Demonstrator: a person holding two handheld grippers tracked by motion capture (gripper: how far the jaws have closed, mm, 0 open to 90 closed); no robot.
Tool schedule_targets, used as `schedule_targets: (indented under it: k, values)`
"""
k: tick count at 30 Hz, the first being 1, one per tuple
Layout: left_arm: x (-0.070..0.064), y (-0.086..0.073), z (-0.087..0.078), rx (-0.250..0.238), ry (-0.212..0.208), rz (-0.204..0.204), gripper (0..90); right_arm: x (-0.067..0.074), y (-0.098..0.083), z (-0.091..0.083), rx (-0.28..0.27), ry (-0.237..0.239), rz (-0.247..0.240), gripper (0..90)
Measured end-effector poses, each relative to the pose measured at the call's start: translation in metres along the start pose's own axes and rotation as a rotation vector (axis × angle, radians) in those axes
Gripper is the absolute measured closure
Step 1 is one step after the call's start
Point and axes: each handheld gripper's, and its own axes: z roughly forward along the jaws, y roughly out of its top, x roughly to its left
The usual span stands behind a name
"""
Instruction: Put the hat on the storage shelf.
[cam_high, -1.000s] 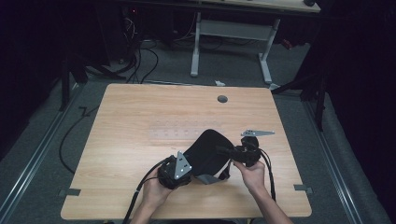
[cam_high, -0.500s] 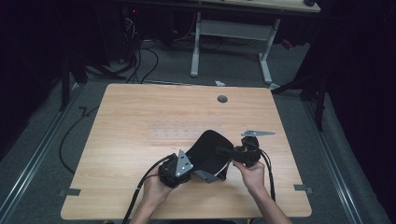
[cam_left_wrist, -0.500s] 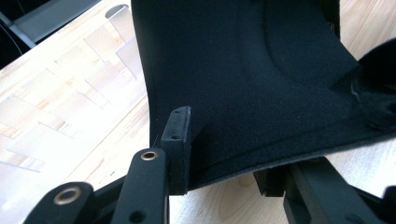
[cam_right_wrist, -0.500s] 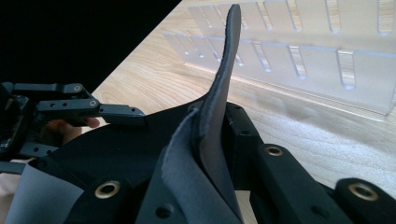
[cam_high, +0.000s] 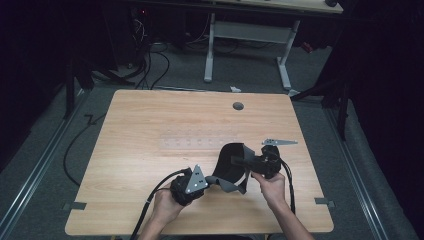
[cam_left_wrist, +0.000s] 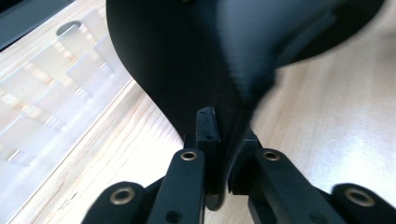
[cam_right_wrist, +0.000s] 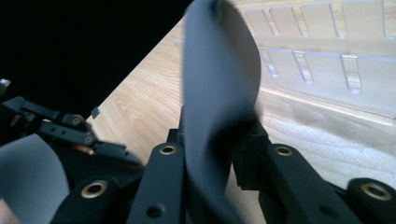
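Since a second ago, your black cloth (cam_high: 231, 162) has bunched up from a flat spread into a curled, twisted fold above the counter (cam_high: 150, 130). Your left tool (cam_left_wrist: 219, 154) and right tool (cam_right_wrist: 212, 140) are each clamped on an edge of it.

The left gripper (cam_left_wrist: 215, 154) rises from the bottom edge, its two black jaws drawn close together and pinching the lower edge of a black sheet (cam_left_wrist: 187, 56) of flexible material. The sheet spreads upward and outward from the jaws, covering most of the upper half; its right part is blurred. Below and around it lies the light wood bench (cam_left_wrist: 327, 116). At the left, a clear plastic strip (cam_left_wrist: 51, 93) with a row of rectangular slots lies flat on the bench.
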Motion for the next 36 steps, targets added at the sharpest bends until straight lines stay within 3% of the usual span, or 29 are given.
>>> schedule_targets:
  k: [4, 6, 11, 16, 22, 26, 27, 28, 29, 30, 31, 32, 36]
  values:
    - [0.0, 0.003, -0.003, -0.001, -0.028, -0.03, 86.8, 0.0, 0.001, 0.0, -0.004, 0.001, -0.006, 70.3]
    - [0.001, 0.004, -0.005, -0.004, -0.043, -0.052, 86.8, 0.0, 0.001, -0.001, -0.02, -0.011, -0.026, 63.7]
    - [0.003, 0.003, -0.007, -0.004, -0.036, -0.064, 86.8, 0.001, 0.0, -0.013, -0.079, -0.033, -0.044, 51.0]
    - [0.007, 0.004, -0.011, -0.017, -0.032, -0.078, 86.8, -0.002, -0.005, -0.028, -0.146, -0.042, -0.06, 47.6]
    - [0.013, 0.006, -0.017, -0.043, -0.017, -0.111, 86.9, -0.017, -0.021, -0.036, -0.131, -0.108, -0.058, 45.0]
    - [0.018, 0.011, -0.024, -0.069, -0.012, -0.142, 86.8, -0.032, -0.035, -0.033, -0.092, -0.186, -0.048, 42.0]
    - [0.018, 0.011, -0.024, -0.069, -0.012, -0.142, 86.8, -0.032, -0.035, -0.033, -0.092, -0.186, -0.048, 42.0]
    - [0.022, 0.013, -0.027, -0.087, 0.0, -0.158, 86.8, -0.038, -0.043, -0.029, -0.066, -0.252, -0.064, 39.6]
    - [0.022, 0.013, -0.027, -0.087, 0.0, -0.158, 86.8, -0.038, -0.043, -0.029, -0.066, -0.252, -0.064, 39.6]
    - [0.024, 0.014, -0.028, -0.099, 0.01, -0.166, 86.8, -0.043, -0.049, -0.026, -0.031, -0.31, -0.086, 38.3]
    - [0.026, 0.015, -0.029, -0.106, 0.019, -0.171, 86.8, -0.043, -0.049, -0.026, -0.031, -0.31, -0.086, 38.3]
    - [0.029, 0.016, -0.031, -0.115, 0.034, -0.183, 86.8, -0.044, -0.054, -0.022, -0.005, -0.368, -0.104, 37.8]
    - [0.035, 0.017, -0.034, -0.125, 0.056, -0.2, 86.8, -0.046, -0.06, -0.016, 0.026, -0.432, -0.141, 35.8]
